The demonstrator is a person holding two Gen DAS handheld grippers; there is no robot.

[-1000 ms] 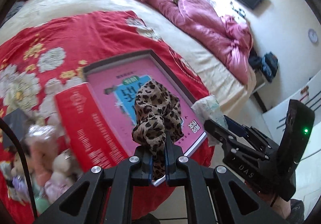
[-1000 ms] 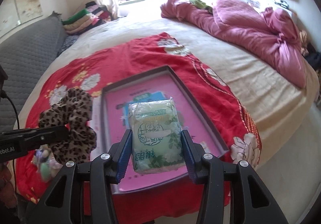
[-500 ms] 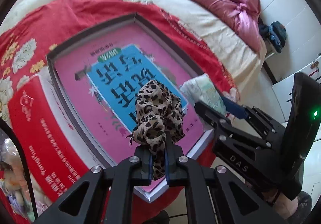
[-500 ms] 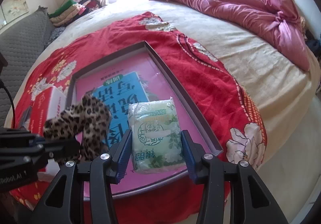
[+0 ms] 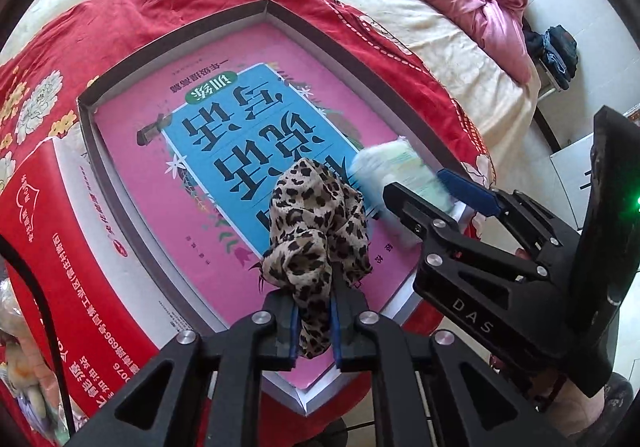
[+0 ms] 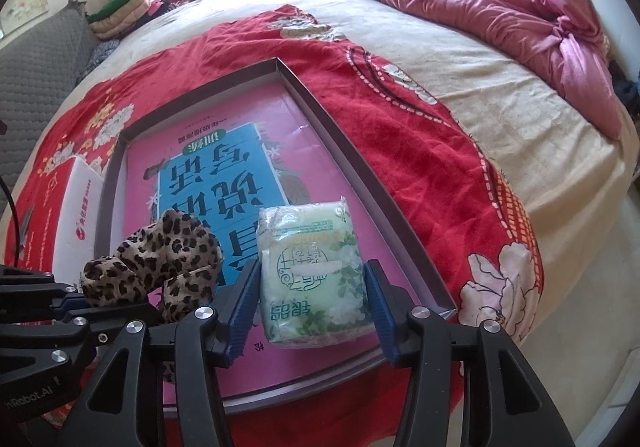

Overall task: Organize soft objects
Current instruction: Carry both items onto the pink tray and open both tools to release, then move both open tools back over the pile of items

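Observation:
My left gripper (image 5: 313, 321) is shut on a leopard-print scrunchie (image 5: 316, 231) and holds it over the near end of a shallow grey box lid (image 5: 172, 35) with a pink and blue printed floor. The scrunchie also shows in the right wrist view (image 6: 160, 263). My right gripper (image 6: 312, 307) is shut on a pale green tissue pack (image 6: 312, 267), held over the lid's near right corner (image 6: 440, 299). The pack appears blurred in the left wrist view (image 5: 396, 171), beside the scrunchie.
The lid lies on a red floral blanket (image 6: 420, 135) on a cream bed. A red and white carton (image 5: 52, 247) lies left of the lid, with plush toys (image 5: 24, 367) at the far left. A pink quilt (image 6: 500, 7) is bunched at the back right.
Both grippers have moved forward and down over the box lid with their objects still held. The tissue pack and scrunchie now sit close together above its near end.

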